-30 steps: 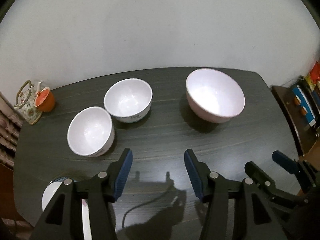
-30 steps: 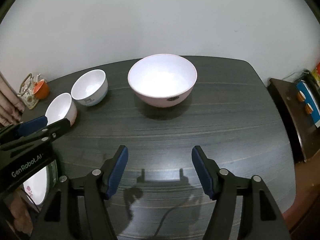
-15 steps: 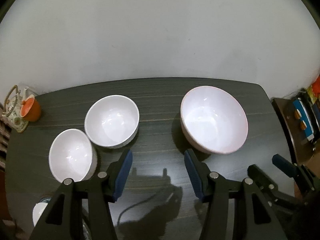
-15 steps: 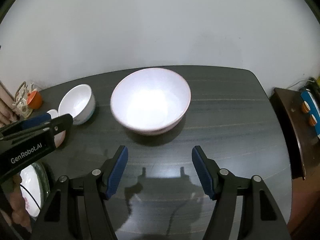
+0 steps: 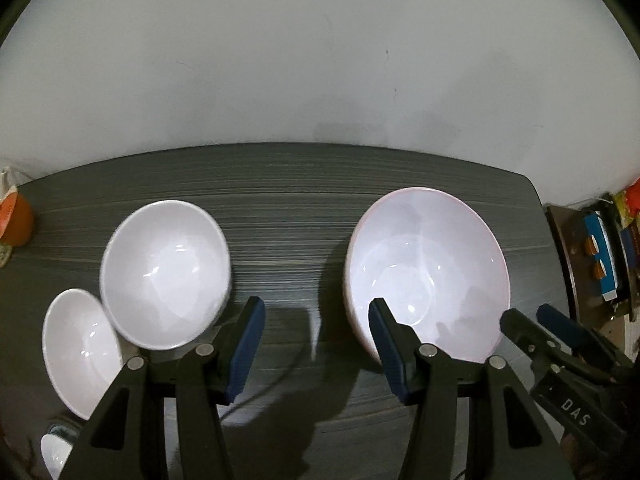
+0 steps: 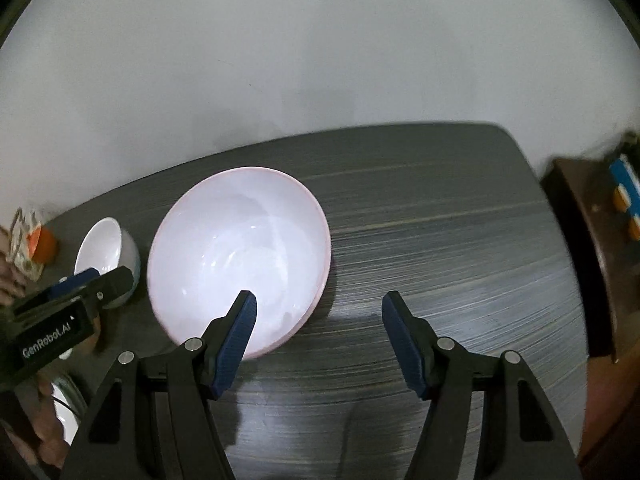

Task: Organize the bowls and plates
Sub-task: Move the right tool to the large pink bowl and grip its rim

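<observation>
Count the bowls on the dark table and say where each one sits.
3. The large pink-rimmed bowl sits toward the right; the medium white bowl sits left of centre; the small white bowl sits at the near left. Other dishes at the lower-left edge are mostly hidden.

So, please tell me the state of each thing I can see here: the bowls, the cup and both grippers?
large pink-rimmed bowl: upright, empty, on the table.
middle white bowl: upright, empty.
small white bowl: upright, empty, right beside the middle one.
orange cup: at the table's far left edge, contents not visible.
left gripper: open, holding nothing.
right gripper: open, holding nothing.
</observation>
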A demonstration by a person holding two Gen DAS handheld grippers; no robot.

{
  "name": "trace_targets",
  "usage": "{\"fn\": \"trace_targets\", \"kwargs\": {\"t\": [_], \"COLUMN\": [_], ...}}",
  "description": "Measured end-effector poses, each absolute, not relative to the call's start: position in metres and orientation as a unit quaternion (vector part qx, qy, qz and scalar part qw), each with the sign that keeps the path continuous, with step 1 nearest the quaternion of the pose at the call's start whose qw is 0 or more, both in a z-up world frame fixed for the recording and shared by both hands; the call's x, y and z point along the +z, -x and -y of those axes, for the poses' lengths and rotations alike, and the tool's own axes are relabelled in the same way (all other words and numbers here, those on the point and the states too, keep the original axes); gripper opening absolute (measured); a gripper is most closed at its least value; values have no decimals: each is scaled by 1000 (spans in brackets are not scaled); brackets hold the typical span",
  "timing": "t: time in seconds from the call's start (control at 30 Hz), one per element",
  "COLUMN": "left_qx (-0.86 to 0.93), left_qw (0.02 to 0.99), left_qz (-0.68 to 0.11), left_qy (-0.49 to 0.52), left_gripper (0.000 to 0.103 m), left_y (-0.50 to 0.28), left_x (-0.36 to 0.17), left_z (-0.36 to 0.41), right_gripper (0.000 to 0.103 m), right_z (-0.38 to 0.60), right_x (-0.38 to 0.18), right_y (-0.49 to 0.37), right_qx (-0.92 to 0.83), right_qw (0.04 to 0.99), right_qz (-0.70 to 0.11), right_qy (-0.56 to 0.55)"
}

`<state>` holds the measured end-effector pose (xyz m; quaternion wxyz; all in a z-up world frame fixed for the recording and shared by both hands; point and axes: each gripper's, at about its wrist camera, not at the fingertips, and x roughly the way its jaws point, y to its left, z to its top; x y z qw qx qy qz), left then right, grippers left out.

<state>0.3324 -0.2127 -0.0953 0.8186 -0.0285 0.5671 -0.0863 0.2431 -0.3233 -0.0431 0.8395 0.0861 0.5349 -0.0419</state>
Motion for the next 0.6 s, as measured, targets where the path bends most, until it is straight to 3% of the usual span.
{"fn": "trace_targets", "kwargs": {"t": [0.3, 0.6], "left_qx": [-90, -89], "left_qw": [797, 784], "left_qz": [-596, -612], "left_qy": [34, 51], "left_gripper": [55, 55], "left_y": [-348, -350], "left_x": [-123, -140], "left_z": [224, 221], "right_gripper": [58, 41], "right_z": [325, 324], "right_x": [-74, -91], "right_y": [-257, -279], "right_qx": [-52, -53], "right_qw": [821, 807], "right_qz": [-561, -579], "right_qy": [-87, -100]}}
